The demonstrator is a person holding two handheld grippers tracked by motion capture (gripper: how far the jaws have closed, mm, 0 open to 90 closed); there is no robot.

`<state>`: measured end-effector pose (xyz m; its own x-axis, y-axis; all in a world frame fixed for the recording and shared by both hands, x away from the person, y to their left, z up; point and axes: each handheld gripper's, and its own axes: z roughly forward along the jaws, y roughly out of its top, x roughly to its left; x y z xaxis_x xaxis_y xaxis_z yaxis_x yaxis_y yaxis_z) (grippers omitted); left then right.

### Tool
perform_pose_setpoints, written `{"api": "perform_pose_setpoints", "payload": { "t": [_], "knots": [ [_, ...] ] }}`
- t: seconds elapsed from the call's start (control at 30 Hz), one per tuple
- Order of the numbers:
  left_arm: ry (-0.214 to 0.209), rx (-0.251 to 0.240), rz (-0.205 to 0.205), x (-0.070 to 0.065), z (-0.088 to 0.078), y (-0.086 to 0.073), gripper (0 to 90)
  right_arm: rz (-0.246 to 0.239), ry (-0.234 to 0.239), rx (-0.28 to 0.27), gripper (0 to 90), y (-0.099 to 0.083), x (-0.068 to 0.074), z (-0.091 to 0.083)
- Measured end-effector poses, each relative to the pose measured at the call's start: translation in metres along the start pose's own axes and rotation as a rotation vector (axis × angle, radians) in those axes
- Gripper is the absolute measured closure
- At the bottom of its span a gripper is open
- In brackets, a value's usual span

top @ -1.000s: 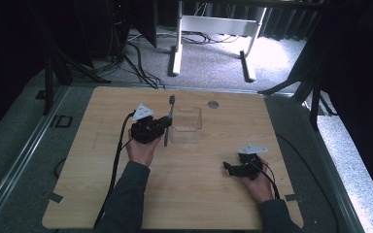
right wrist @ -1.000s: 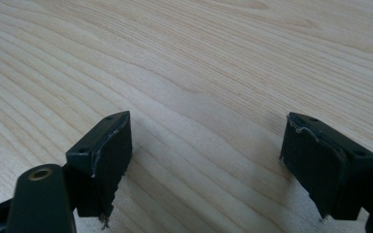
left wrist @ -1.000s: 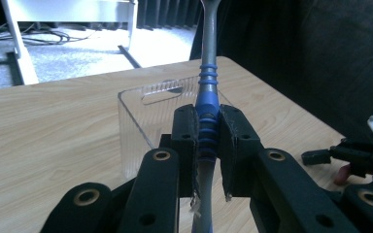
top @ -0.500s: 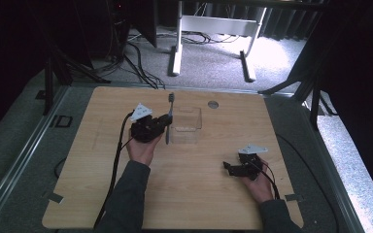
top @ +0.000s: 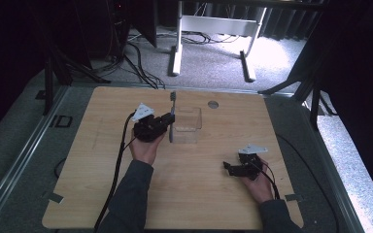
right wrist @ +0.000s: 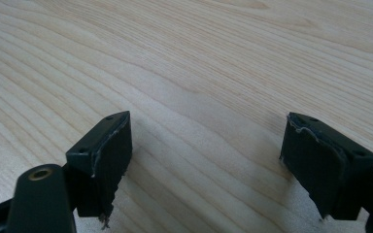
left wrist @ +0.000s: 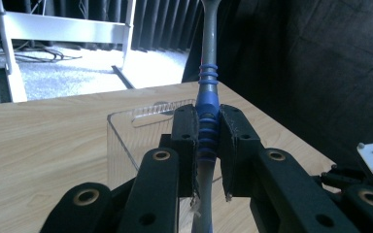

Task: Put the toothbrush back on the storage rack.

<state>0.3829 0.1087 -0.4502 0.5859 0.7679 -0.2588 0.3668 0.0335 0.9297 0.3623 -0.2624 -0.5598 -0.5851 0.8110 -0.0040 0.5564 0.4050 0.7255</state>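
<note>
1. Blue-ribbed grey toothbrush (left wrist: 208, 121) clamped between the two black pads (left wrist: 184, 141) of the left gripper (top: 167, 121), squeezed at its ribbed blue grip section.
2. Standing close to upright in that grip: shaft rising above the pads and out past the top of the left gripper view, lower end running down below the pads between the jaw arms.
3. Seen from the high view as a thin dark stick, upper end (top: 173, 97) pointing toward the far edge of the wooden table (top: 102, 194), lower end hanging just beside the near-left side of the clear box.
4. Clear plastic box (left wrist: 136, 141) just beyond and to the left of the closed pads in the left gripper view, open on top, sitting flat on the wood; in the high view, box (top: 187, 125) immediately right of the fingertips.
5. Whether toothbrush and box wall touch: cannot tell.
6. Right gripper (right wrist: 206, 160) with jaws spread wide, nothing between the pads (right wrist: 109, 155), bare wood grain beneath and ahead of them.
7. Held low over the near-right part of the table in the high view (top: 229, 168), tips pointing left, well apart from box and toothbrush.
8. Small round grey disc (top: 213, 104) set in the tabletop beyond the box, well apart from both sets of fingers.
</note>
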Motion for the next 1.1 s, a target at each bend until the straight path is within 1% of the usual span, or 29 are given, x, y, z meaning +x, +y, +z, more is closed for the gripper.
{"api": "perform_pose_setpoints", "payload": {
  "t": [0.17,0.23,0.33,0.43,0.5,0.57,0.67,0.97,1.1],
  "knots": [
    [-0.01,-0.018,-0.02,0.0,0.002,0.0,78.3,-0.001,0.0,0.0,18.6,0.0,0.0,0.0],
    [-0.009,-0.033,-0.03,-0.001,0.003,0.0,78.3,-0.001,0.0,0.0,18.6,0.0,0.0,0.0],
    [0.0,-0.034,-0.025,-0.002,0.004,0.002,78.3,-0.001,0.0,0.0,18.6,0.0,0.0,0.0],
    [0.004,-0.043,-0.032,-0.003,0.006,0.004,78.3,0.0,0.0,0.0,18.6,0.0,0.0,0.0],
    [0.013,-0.045,-0.025,-0.003,0.008,0.005,78.3,0.0,0.0,0.0,18.6,0.0,0.0,0.0],
    [0.027,-0.054,-0.02,-0.005,0.009,0.006,78.3,0.0,0.0,0.001,18.6,0.0,0.0,0.0],
    [0.037,-0.07,-0.025,-0.005,0.01,0.007,78.3,-0.001,0.0,0.001,18.6,0.0,0.0,0.0],
    [0.037,-0.087,-0.047,-0.004,0.017,0.008,78.4,-0.001,0.0,0.0,18.6,0.0,0.0,0.0],
    [0.049,-0.103,-0.038,-0.006,0.018,0.008,78.4,0.0,0.0,0.0,18.6,0.0,0.0,0.0]
  ]
}}
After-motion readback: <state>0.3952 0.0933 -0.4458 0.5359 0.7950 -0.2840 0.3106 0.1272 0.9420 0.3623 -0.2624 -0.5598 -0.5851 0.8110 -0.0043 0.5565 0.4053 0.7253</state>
